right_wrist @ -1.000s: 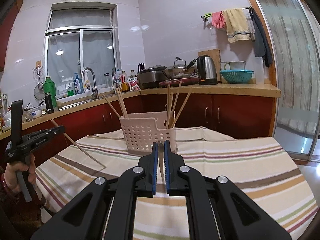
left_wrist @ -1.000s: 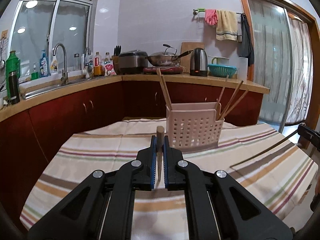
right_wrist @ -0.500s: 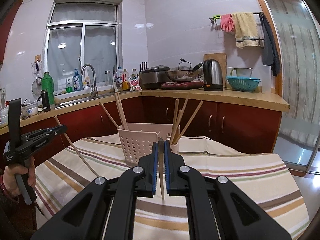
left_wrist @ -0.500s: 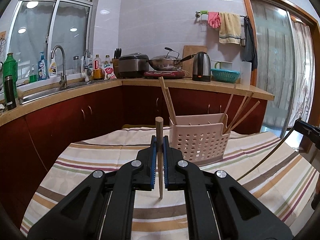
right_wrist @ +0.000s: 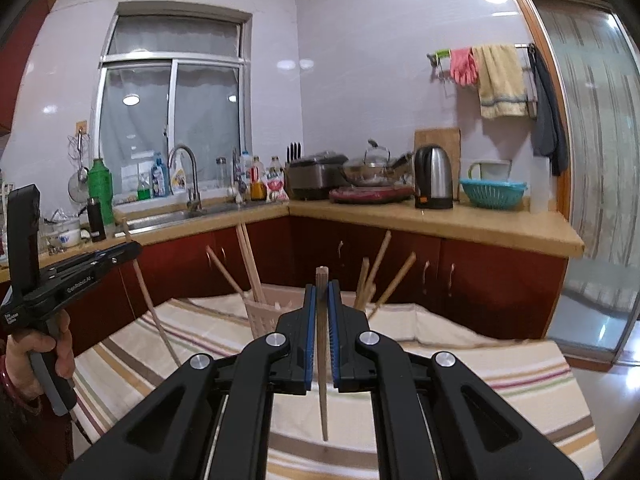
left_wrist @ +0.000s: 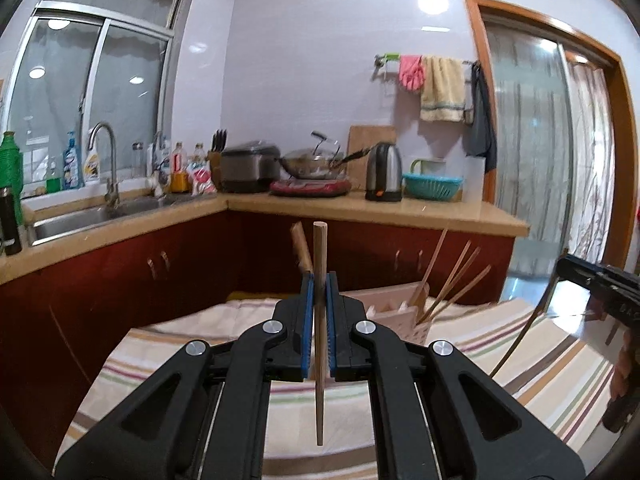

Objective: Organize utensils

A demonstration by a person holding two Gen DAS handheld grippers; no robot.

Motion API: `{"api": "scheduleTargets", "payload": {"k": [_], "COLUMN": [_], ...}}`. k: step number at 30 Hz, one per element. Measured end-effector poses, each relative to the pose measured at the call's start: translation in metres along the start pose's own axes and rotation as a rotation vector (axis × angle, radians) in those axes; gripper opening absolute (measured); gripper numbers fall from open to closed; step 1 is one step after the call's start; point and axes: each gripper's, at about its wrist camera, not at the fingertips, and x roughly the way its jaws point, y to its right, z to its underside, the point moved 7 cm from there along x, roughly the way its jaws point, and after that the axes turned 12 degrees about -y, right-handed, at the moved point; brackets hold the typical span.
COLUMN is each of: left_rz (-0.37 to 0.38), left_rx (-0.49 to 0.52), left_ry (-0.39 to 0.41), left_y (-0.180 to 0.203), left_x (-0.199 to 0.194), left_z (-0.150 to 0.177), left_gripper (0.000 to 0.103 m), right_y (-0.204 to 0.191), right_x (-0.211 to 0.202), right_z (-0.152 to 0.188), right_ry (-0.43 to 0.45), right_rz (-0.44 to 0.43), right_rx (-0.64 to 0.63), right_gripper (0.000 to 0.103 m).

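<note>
Left gripper [left_wrist: 319,292]: clenched on a single wooden chopstick [left_wrist: 319,320], held near vertical, thick end up above the blue pads [left_wrist: 306,312], thin tip hanging free over the striped cloth [left_wrist: 168,360] that covers the counter. Right gripper [right_wrist: 321,300]: likewise clamped on its own chopstick [right_wrist: 322,360], upright, tip down and clear of the cloth. The pale perforated utensil basket [right_wrist: 260,316] stands toward the far edge of the counter, just beyond both grippers; loose chopsticks lean out of it in two groups, one at its left end [right_wrist: 248,264] and one at its right end [right_wrist: 384,276] (exact count not legible). In the right wrist view the left gripper shows at the counter's left edge, its chopstick slanting down toward the cloth; whether the tip touches cannot be told. Both held chopsticks are outside the basket.
</note>
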Motion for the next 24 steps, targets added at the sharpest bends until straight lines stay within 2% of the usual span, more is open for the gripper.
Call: {"api": "scheduleTargets", "payload": {"k": [8,14,18,24], "left_rz": [0.047,0.04,0.034,0.015], "left_rx": [0.036,0.045,0.012,-0.016], "left_ry": [0.106,0.171,0.202,0.199], "left_y": [0.028,0.039,0.036,0.034], "left_x": [-0.001,0.016,0.034,0.078], "left_z": [-0.061,-0.101,-0.12,-0.124], "left_gripper": [0.006,0.006,0.006,0.006], "right_y": [0.002,0.003,0.005,0.012], "right_x": [-0.001,0.008,0.024,0.068], "right_z": [-0.053,-0.09,-0.105,-0.108], "right_ry": [0.092,0.162,0.188,0.173], "right_rz": [-0.02,-0.018,-0.005,0.004], "right_rx": [-0.016,-0.034,-0.044,-0.033], "right_gripper": [0.007,0.007,0.007,0.007]}}
